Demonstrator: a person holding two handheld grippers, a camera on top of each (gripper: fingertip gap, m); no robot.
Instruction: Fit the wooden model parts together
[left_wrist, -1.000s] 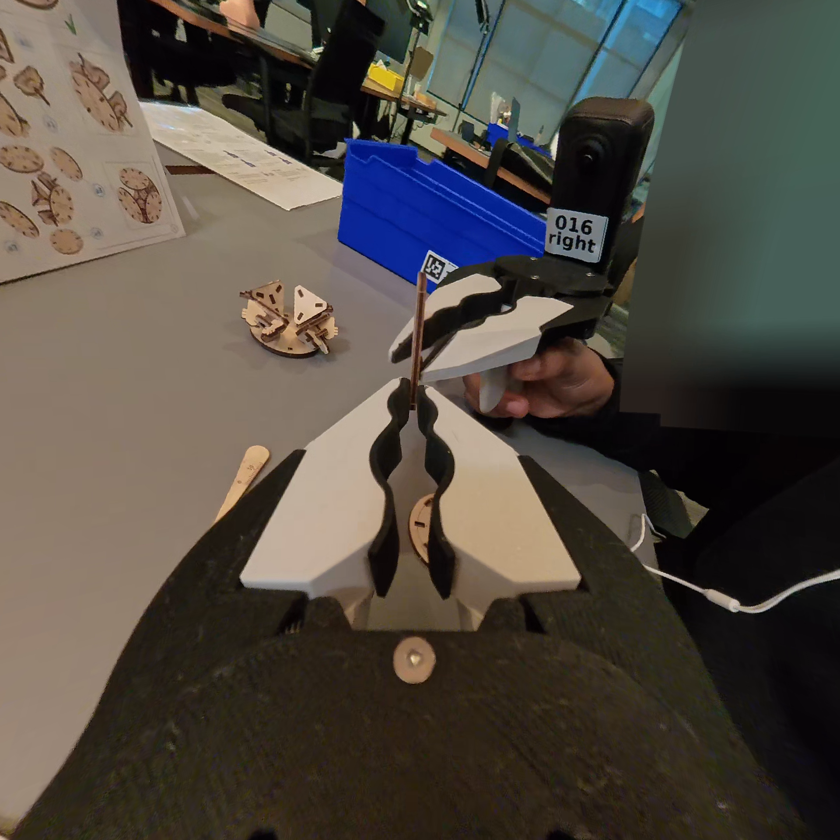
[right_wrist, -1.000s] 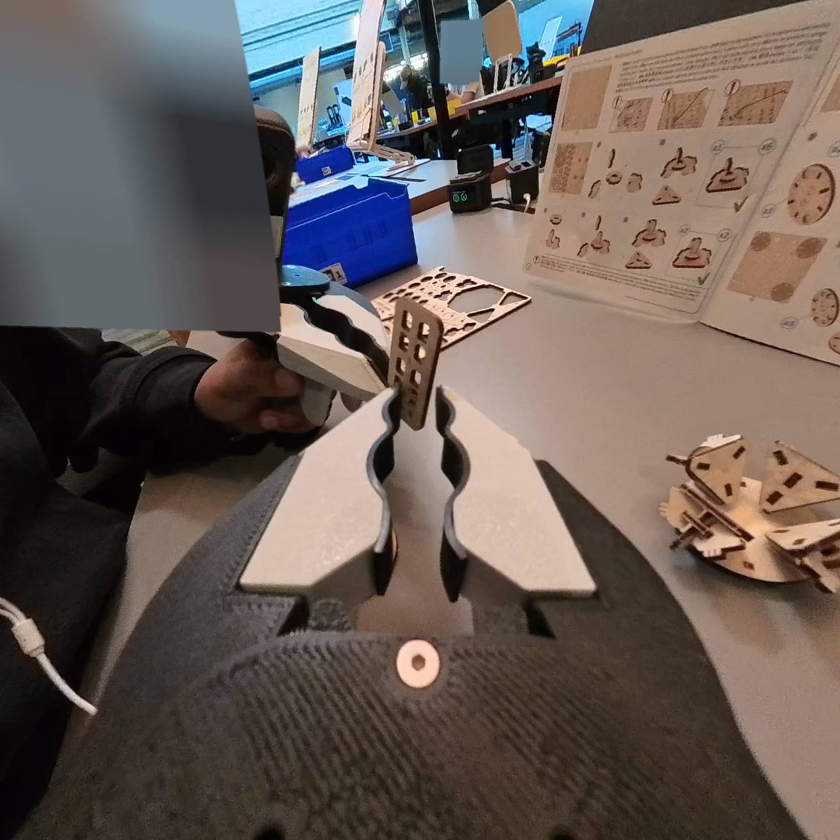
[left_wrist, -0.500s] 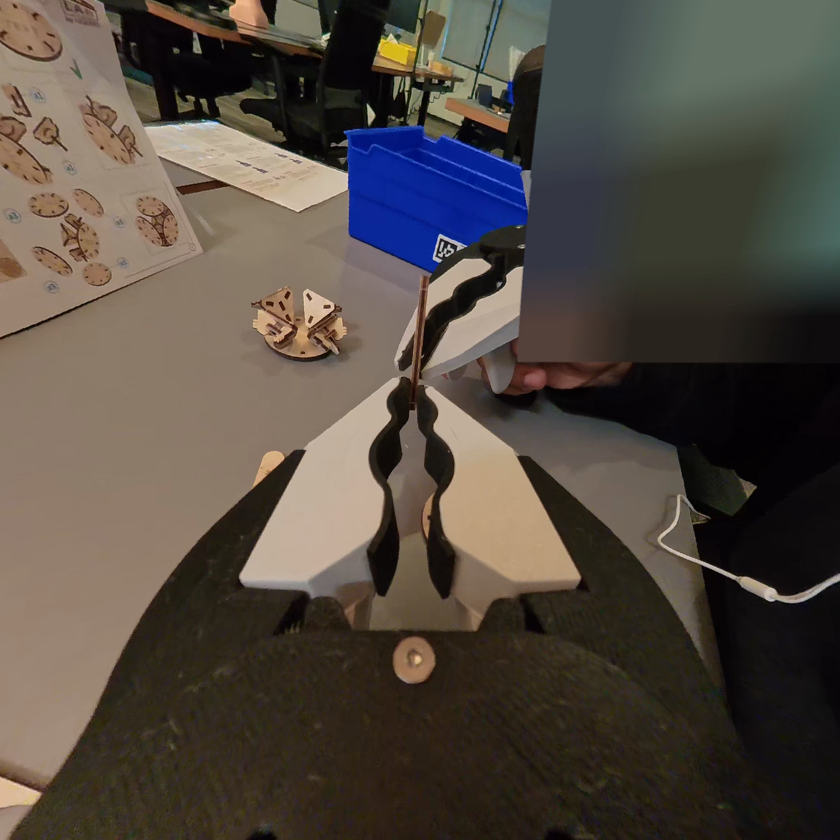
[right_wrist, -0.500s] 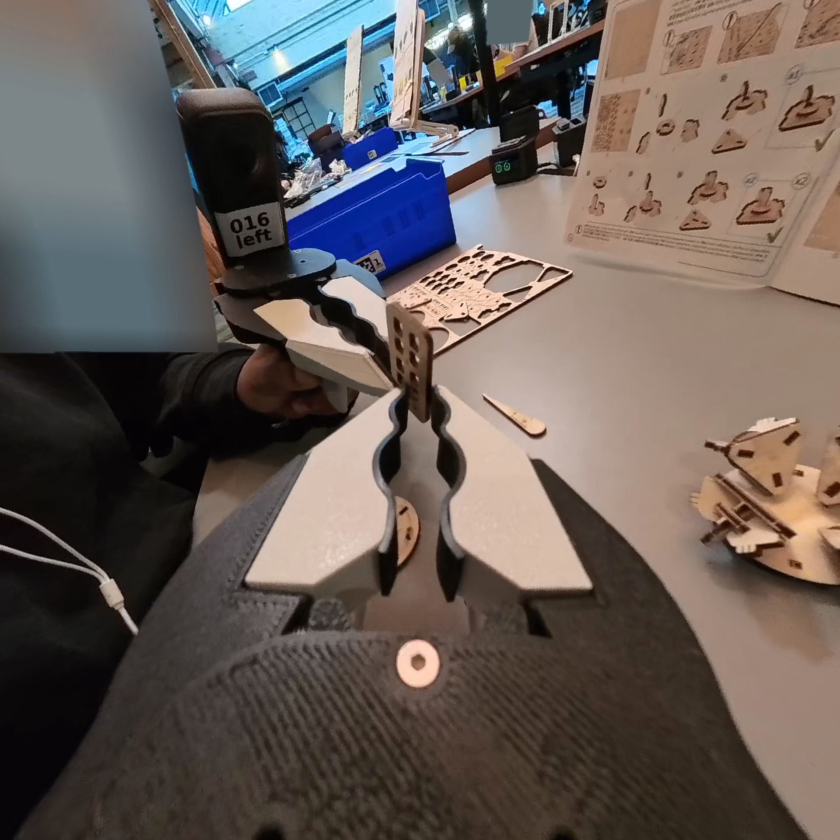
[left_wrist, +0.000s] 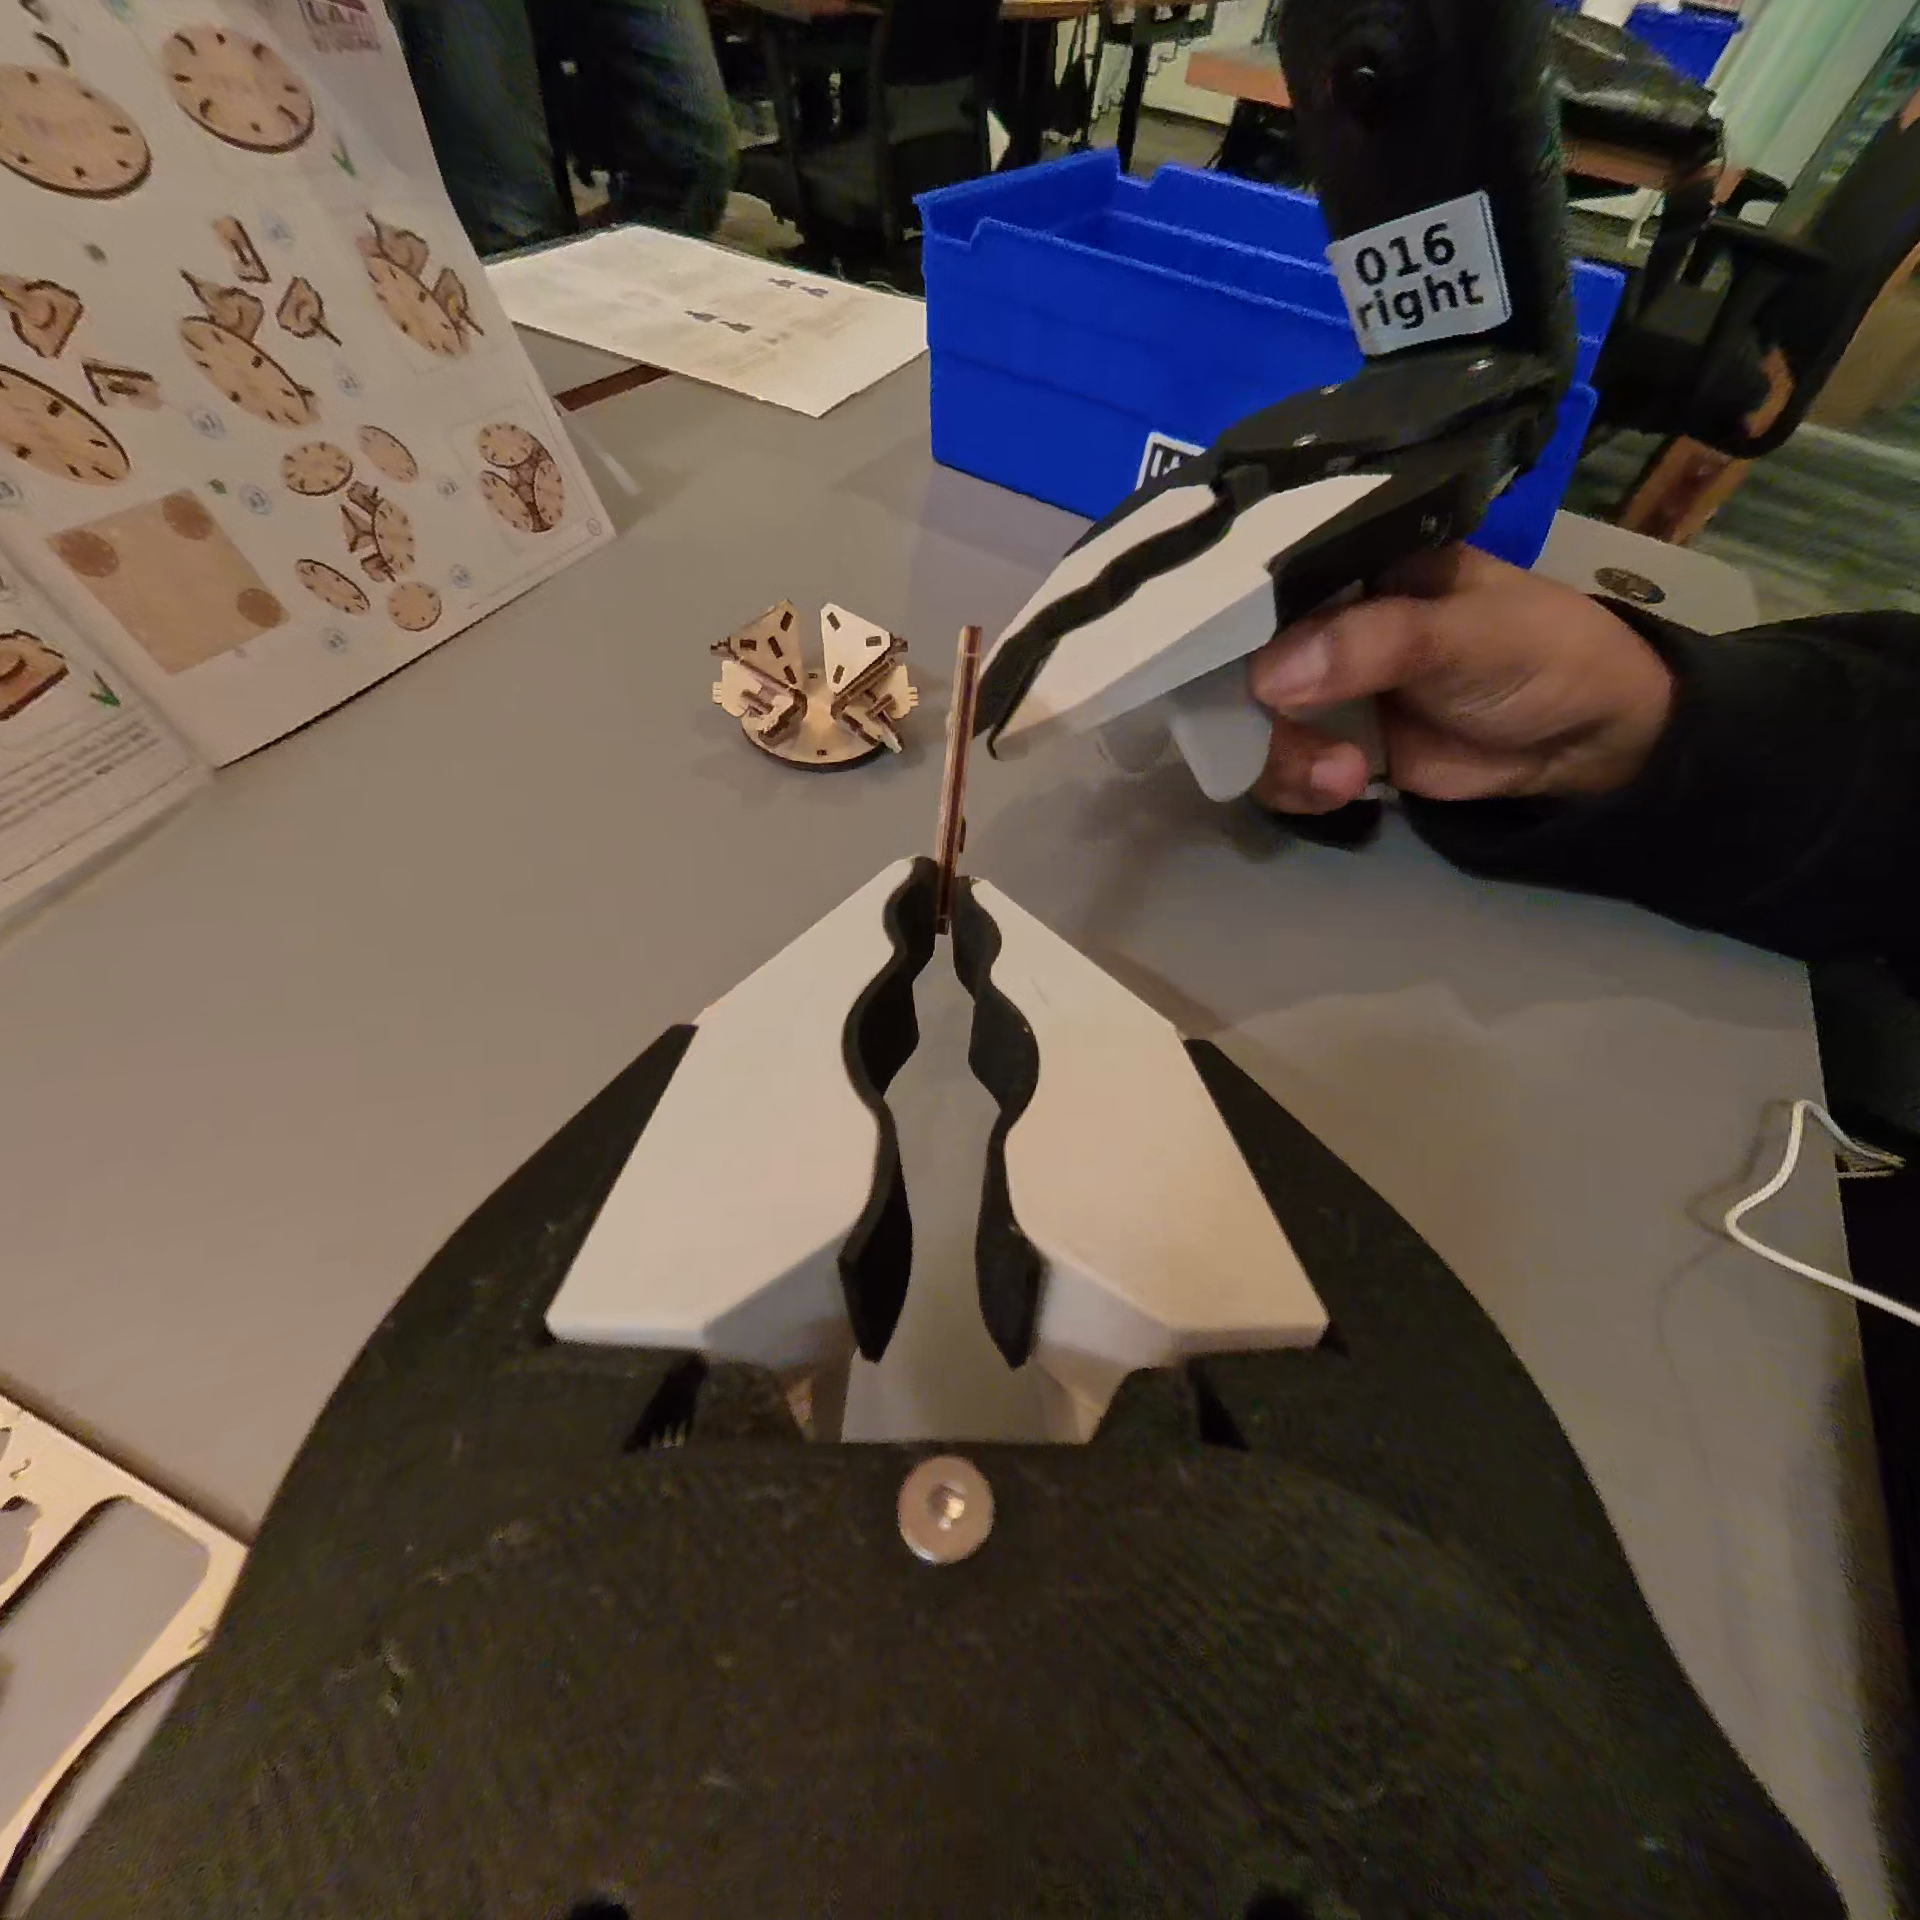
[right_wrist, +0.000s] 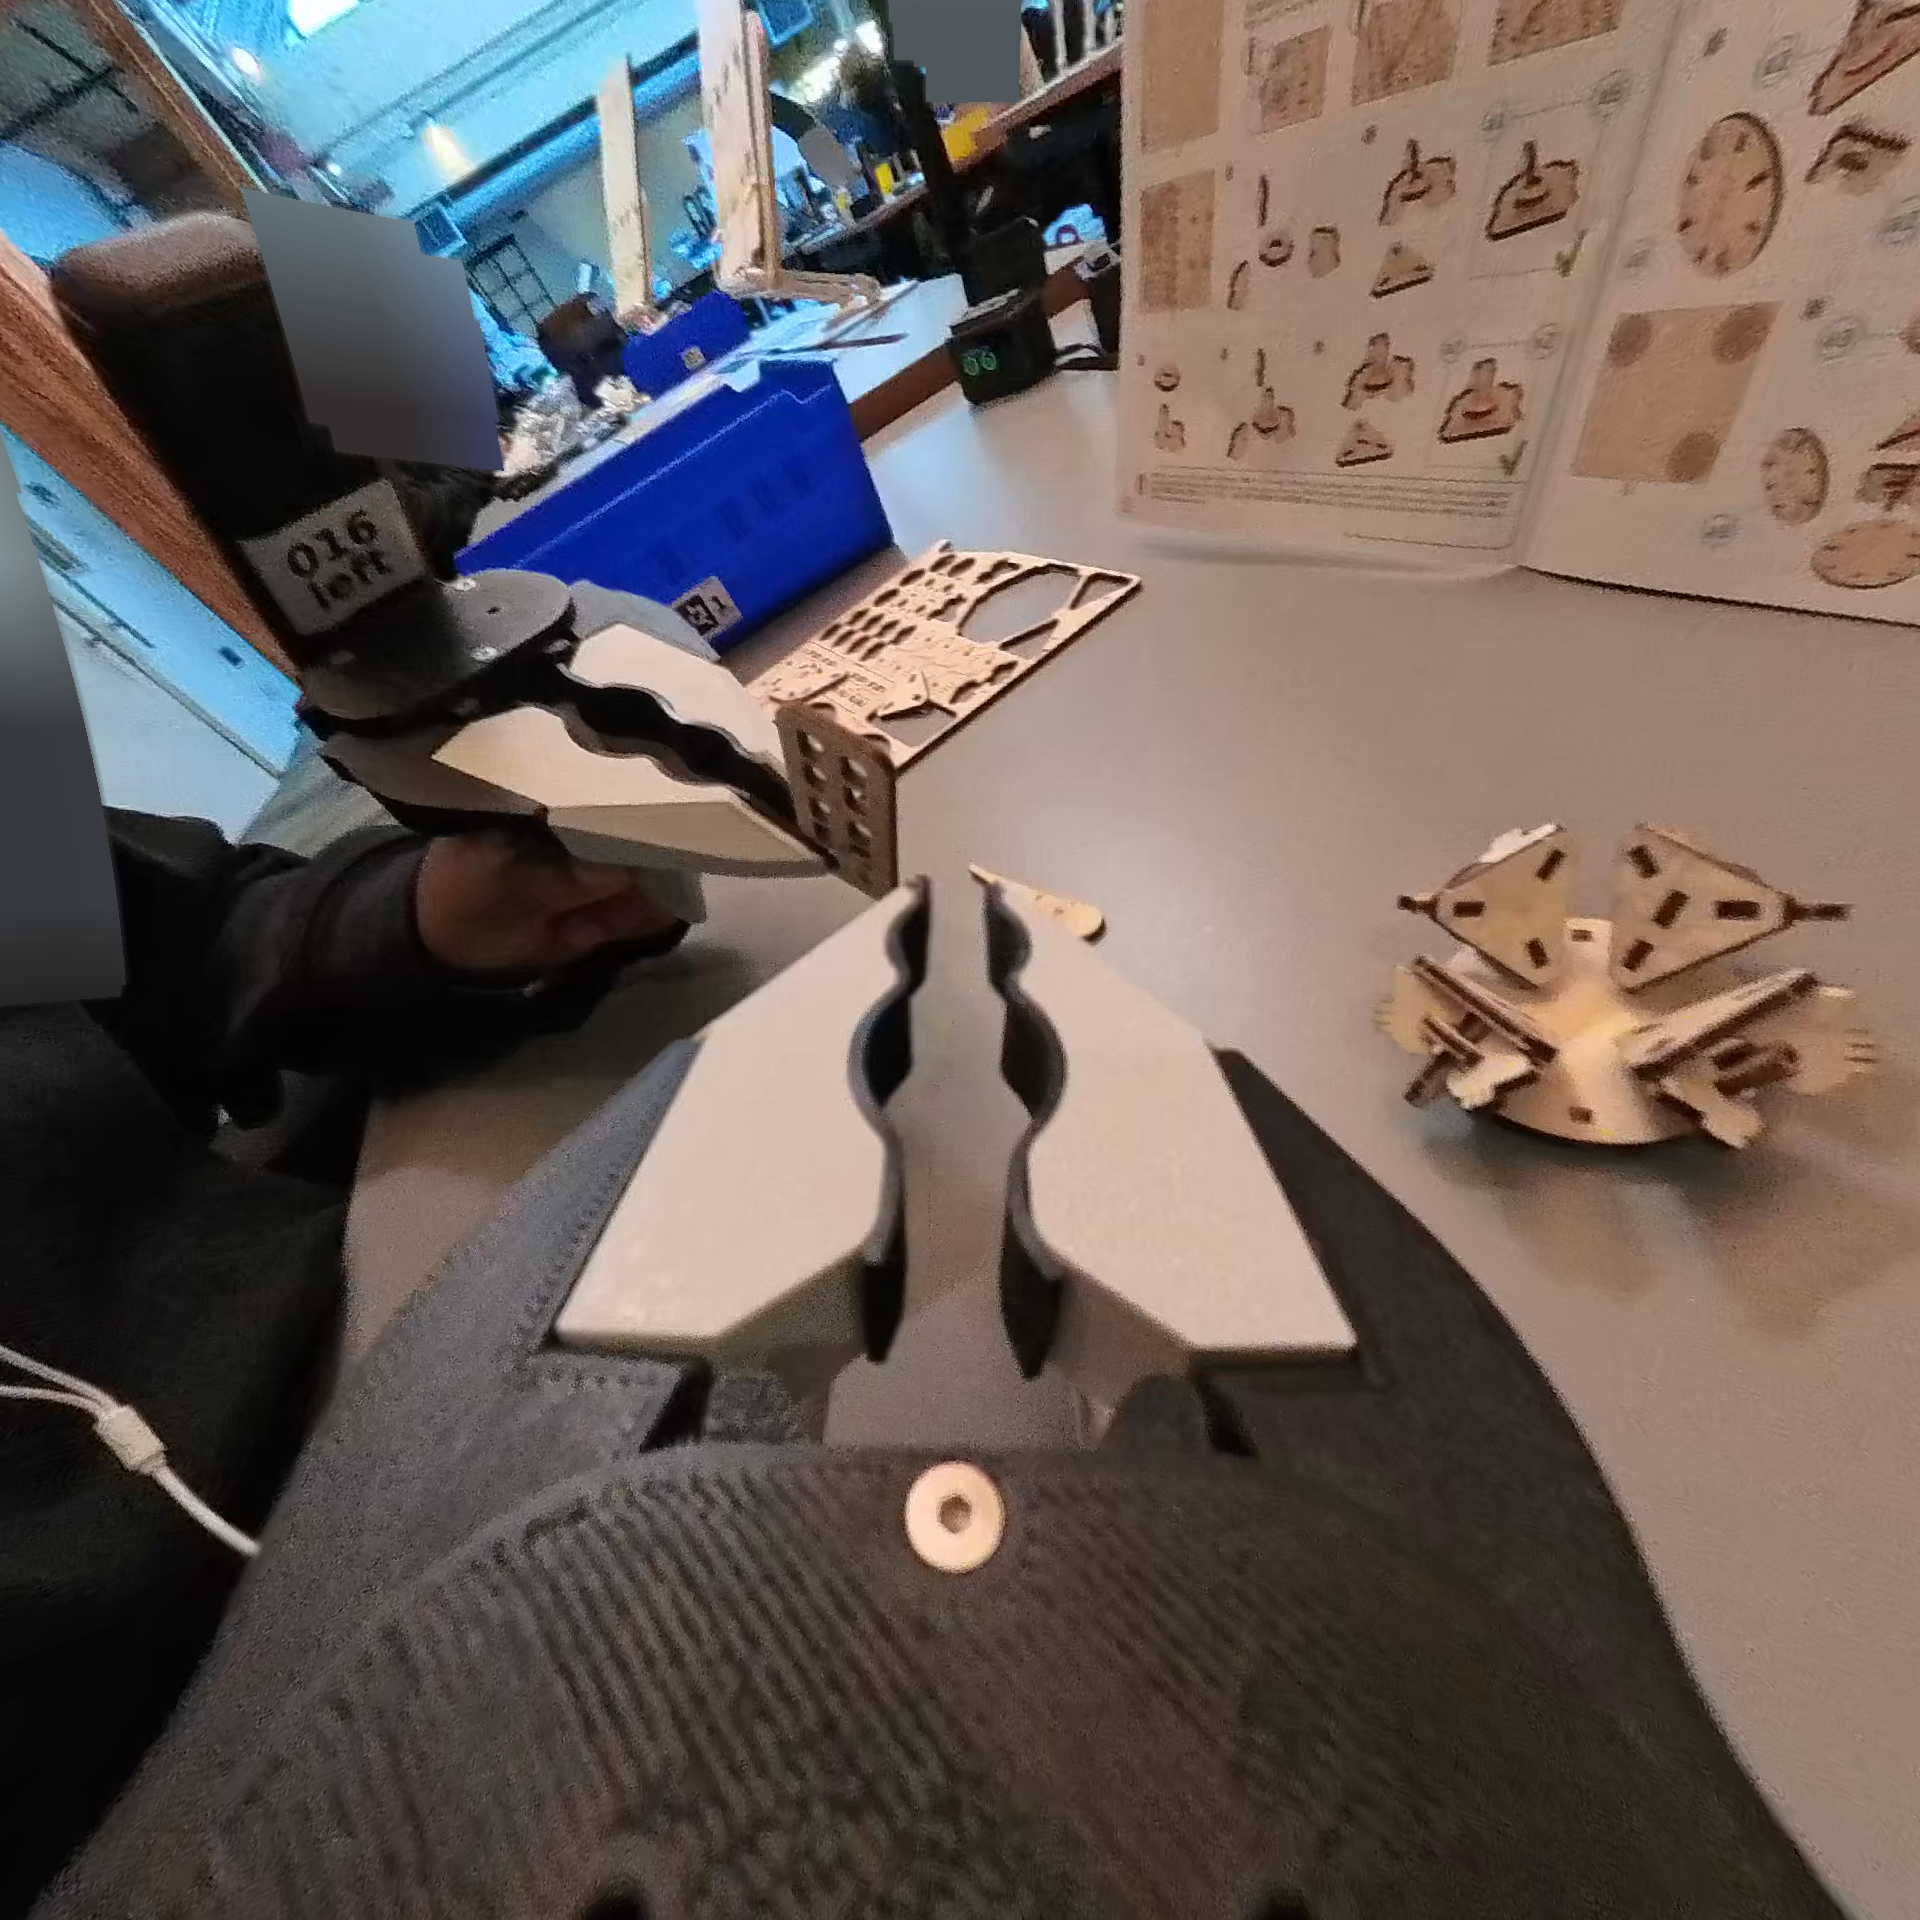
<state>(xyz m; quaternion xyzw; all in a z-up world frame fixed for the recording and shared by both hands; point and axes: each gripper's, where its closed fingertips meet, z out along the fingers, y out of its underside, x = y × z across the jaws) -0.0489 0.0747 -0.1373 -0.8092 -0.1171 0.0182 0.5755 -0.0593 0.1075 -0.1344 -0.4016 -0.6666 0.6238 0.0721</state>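
A small wooden plate (right_wrist: 840, 795) pierced with two rows of holes is standing upright, pinched at its lower end between the tips of the left gripper (left_wrist: 943, 891), whose black pads are pressing on both faces of it. The hand (right_wrist: 520, 914) under that gripper is gripping the handle, sleeve resting low near the table's near edge. The right gripper (right_wrist: 951, 902) is hovering just beside the plate, its fingers slightly parted with nothing between them, its tips close to the plate's edge but apart from it. Its hand (left_wrist: 1455, 707) is wrapping the trigger handle, fingers curled, forearm coming in from the table's right edge. On the grey table (left_wrist: 416, 935) a thin wooden stick (right_wrist: 1044, 906) is lying just beyond the right fingertips. Farther toward the middle a half-built round wooden model (left_wrist: 812, 698) with triangular fins is sitting. A punched-out plywood sheet (right_wrist: 966, 634) is lying beside a blue bin (left_wrist: 1122, 343), and an instruction booklet (left_wrist: 208, 364) is standing open at the far edge.
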